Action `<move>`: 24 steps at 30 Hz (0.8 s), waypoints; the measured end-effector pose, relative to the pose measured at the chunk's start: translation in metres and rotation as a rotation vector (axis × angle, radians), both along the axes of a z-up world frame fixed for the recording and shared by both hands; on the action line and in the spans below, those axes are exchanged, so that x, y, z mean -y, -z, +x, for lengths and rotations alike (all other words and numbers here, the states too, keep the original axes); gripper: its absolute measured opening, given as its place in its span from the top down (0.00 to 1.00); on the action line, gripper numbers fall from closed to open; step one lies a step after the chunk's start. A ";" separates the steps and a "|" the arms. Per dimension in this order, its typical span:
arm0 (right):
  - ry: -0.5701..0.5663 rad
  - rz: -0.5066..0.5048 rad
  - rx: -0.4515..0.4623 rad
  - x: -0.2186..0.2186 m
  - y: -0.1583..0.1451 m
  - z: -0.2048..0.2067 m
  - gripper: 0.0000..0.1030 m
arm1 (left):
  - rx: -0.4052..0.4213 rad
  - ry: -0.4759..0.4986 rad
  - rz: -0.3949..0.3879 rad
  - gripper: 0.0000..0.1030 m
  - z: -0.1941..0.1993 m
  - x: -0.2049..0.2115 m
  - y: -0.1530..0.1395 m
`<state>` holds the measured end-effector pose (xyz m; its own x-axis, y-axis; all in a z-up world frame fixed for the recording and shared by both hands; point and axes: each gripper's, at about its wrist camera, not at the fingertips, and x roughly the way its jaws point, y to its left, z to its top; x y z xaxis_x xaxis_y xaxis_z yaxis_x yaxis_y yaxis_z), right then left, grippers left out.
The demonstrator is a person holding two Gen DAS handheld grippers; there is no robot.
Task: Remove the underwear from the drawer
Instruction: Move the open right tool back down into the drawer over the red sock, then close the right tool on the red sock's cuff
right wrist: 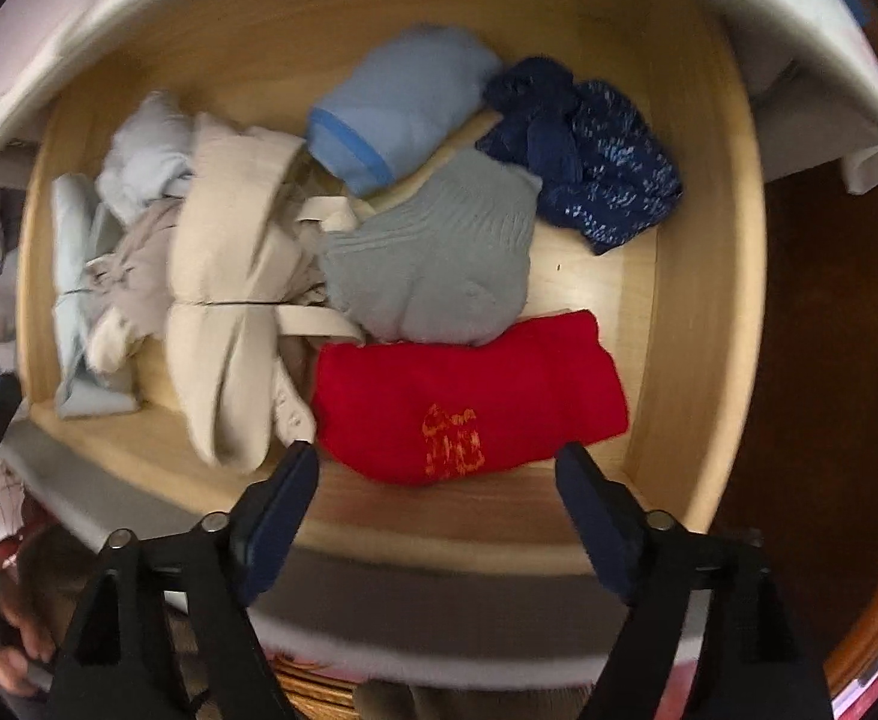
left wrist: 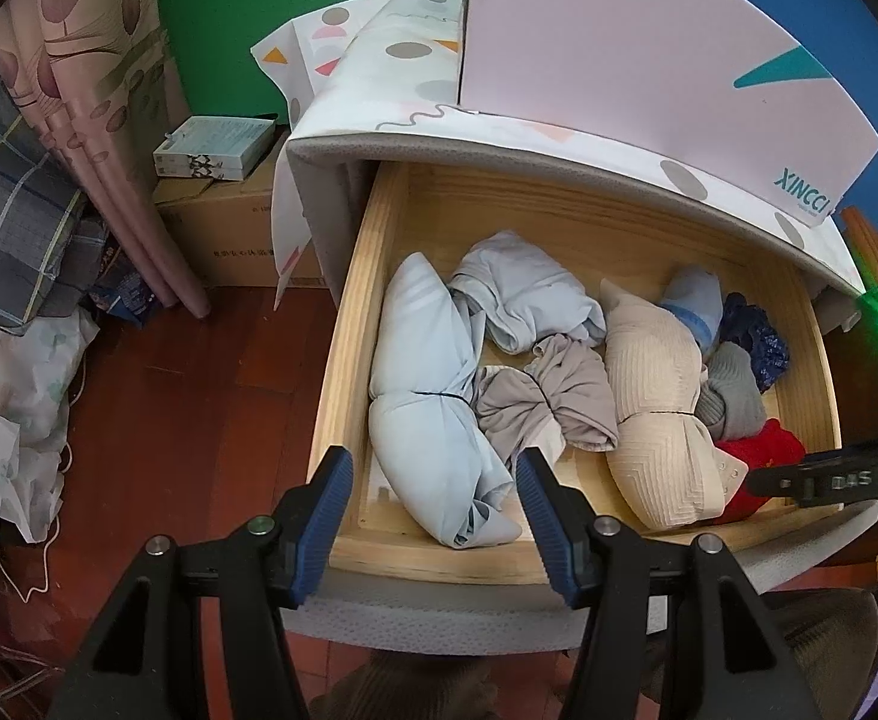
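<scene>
The right tongs (right wrist: 437,468) hang released, pointing down over the open wooden drawer (right wrist: 703,276), straddling the red underwear (right wrist: 469,396) by the drawer's front wall. The left tongs (left wrist: 435,474), also released and empty, hover over the drawer's front left corner, above a pale blue bundle (left wrist: 426,384).

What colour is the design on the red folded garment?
Orange, on the red folded garment; clearest in the right wrist view.

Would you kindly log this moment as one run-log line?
drawer: open | left gripper: open, empty | right gripper: open, empty, above red garment | nothing removed yet
</scene>
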<state>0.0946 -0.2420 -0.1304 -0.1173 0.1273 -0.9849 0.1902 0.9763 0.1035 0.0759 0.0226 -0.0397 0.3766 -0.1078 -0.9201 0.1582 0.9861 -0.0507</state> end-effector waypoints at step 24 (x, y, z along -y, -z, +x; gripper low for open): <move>0.023 -0.122 0.008 0.009 0.024 0.026 0.09 | -0.012 -0.020 -0.041 0.44 0.002 -0.005 0.001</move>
<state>0.1202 -0.2510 -0.1541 -0.1075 0.0090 -0.9942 0.2128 0.9770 -0.0141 0.0776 0.0273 -0.0405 0.3682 -0.1384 -0.9194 0.1380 0.9860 -0.0932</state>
